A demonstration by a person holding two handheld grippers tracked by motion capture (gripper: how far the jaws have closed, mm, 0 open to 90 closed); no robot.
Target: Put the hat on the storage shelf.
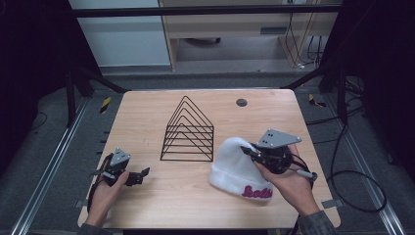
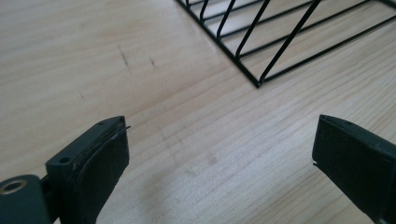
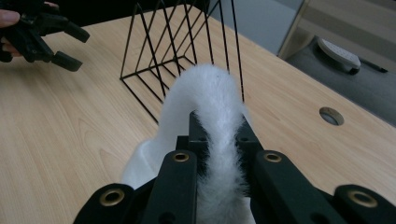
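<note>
A white knit hat (image 1: 235,169) with pink lettering lies at the table's front right, just right of a black wire rack (image 1: 188,132). My right gripper (image 1: 250,151) is shut on a raised fold of the hat (image 3: 212,107), which bulges up between the jaws in the right gripper view. The rack (image 3: 182,51) stands just beyond that fold. My left gripper (image 1: 142,174) rests at the front left, open, with bare wood between its jaws. In the left gripper view, its pads (image 2: 100,163) stand wide apart and the rack's corner (image 2: 257,81) lies ahead. The left gripper (image 3: 60,39) also shows far off in the right gripper view.
A round cable hole (image 1: 241,102) sits near the table's back right. The wooden table (image 1: 147,117) has bare room left of the rack and along the front edge. Cables trail on the floor at the right.
</note>
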